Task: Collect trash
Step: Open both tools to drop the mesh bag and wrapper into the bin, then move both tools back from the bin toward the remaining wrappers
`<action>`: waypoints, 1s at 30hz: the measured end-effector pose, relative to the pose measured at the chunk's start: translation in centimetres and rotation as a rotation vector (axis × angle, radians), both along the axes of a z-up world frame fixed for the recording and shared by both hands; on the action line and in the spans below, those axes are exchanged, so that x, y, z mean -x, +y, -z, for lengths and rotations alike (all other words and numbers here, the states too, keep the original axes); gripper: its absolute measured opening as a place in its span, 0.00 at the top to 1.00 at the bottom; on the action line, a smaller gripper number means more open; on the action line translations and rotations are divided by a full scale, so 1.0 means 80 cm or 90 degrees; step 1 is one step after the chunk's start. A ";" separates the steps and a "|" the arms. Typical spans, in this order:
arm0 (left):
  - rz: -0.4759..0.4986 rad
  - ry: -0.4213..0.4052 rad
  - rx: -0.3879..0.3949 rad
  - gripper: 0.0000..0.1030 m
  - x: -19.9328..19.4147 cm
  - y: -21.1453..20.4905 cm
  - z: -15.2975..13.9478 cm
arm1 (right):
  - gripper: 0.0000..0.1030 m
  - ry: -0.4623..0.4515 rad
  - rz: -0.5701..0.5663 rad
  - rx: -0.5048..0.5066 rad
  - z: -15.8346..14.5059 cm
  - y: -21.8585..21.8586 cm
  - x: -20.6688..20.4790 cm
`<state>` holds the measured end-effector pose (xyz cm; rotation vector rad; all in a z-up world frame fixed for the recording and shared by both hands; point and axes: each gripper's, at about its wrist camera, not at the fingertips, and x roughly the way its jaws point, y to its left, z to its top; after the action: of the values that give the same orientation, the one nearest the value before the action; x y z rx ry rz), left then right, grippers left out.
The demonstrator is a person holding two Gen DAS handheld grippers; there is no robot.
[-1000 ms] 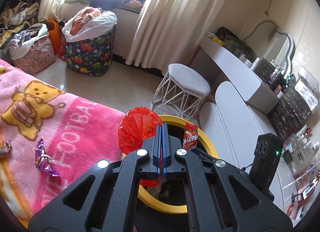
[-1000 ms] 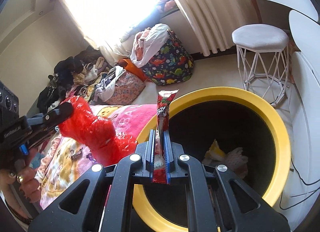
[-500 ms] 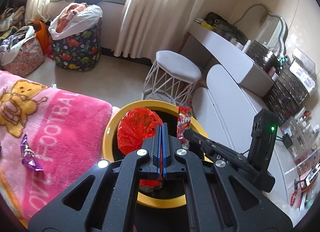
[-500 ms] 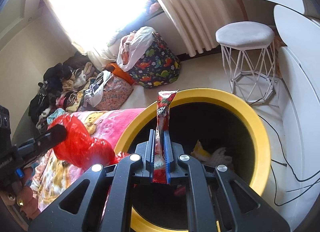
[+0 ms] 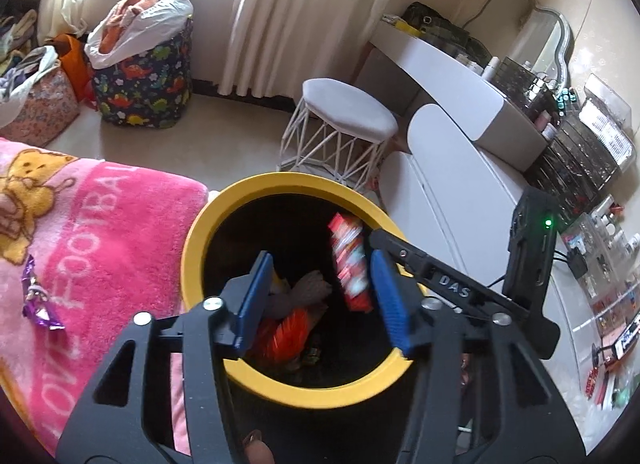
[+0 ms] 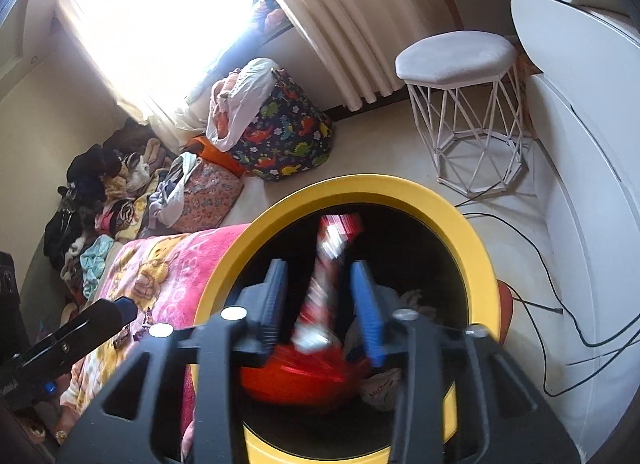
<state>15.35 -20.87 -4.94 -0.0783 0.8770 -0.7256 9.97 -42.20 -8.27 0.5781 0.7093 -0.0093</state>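
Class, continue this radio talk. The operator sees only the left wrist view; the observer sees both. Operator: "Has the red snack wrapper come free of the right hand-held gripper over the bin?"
Observer: The right wrist view shows the red snack wrapper blurred between the right hand-held gripper pads, with a gap on each side. Its jaws have just been opening.
Operator: What lies under it?
Observer: The red plastic bag, already inside the yellow-rimmed bin.
Operator: Anything on the floor beside the bin?
Observer: Black cables, trailing toward the white cabinet.
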 end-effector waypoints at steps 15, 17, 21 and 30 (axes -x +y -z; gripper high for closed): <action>-0.097 -0.031 -0.009 0.11 -0.011 0.064 0.002 | 0.34 -0.033 -0.078 0.057 -0.023 0.060 -0.008; -0.112 -0.035 -0.011 0.11 -0.013 0.075 0.002 | 0.33 -0.038 -0.092 0.066 -0.026 0.071 -0.010; -0.147 -0.034 -0.006 0.11 -0.019 0.104 0.005 | 0.31 -0.045 -0.117 0.078 -0.030 0.087 -0.015; -0.223 -0.037 -0.003 0.11 -0.027 0.173 0.008 | 0.31 -0.046 -0.169 0.097 -0.034 0.134 -0.030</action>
<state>17.52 -7.06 -5.56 -0.2008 0.7830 -0.3958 12.39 -31.51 -5.58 0.3338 0.7039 0.2025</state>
